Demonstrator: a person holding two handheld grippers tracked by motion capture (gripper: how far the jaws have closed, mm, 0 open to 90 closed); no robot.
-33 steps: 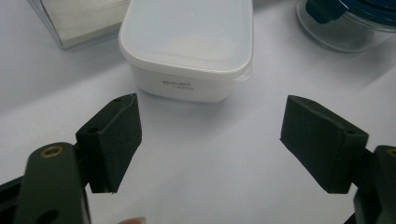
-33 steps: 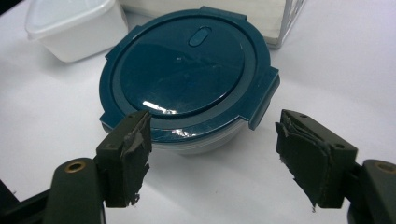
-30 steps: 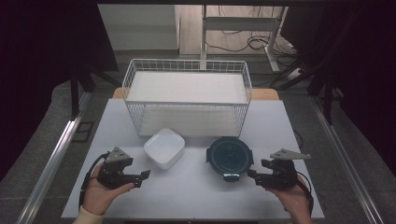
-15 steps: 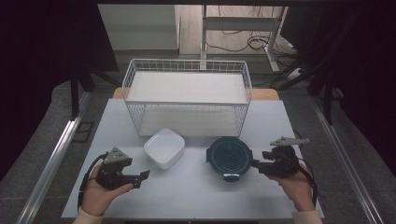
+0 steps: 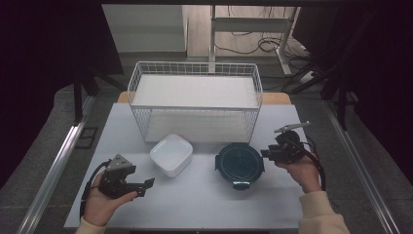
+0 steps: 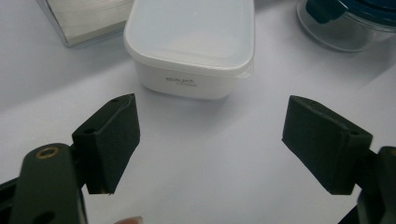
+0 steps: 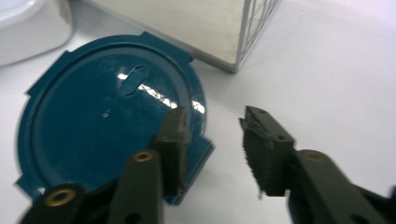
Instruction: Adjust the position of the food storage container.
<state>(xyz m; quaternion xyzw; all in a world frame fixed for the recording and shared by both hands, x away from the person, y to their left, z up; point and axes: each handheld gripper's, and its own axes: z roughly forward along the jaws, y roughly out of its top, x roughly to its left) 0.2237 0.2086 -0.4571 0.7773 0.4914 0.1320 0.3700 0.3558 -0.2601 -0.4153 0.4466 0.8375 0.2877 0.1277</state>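
The right gripper [image 7: 212,140] stands with its jaws narrowed to a modest gap, having just been closing, over the near-side clip tab of the round container's blue lid [image 7: 107,116]; one pad [image 7: 175,135] sits above the lid's edge and the other hangs over bare table, and nothing can yet be seen pinched between them. Whether the inner pad actually touches the lid cannot be told. From above, the same right gripper [image 5: 272,152] is level with the right rim of the round blue-lidded container [image 5: 239,162], which sits on the white table [image 5: 204,204] just in front of the wire basket [image 5: 195,97]. The left gripper [image 6: 210,144] waits with its jaws spread wide and empty, pointed at the white square tub [image 6: 191,42], which rests closed under its translucent lid, apart from the pads and just left of the round container. In the high view the left gripper [image 5: 141,184] rests near the table's front-left corner, held in the person's hand. By the look of things the work is at its very start: both containers remain on the table, the basket holds nothing that can be seen, and a firm grip on the lid's tab appears to be the step in hand.
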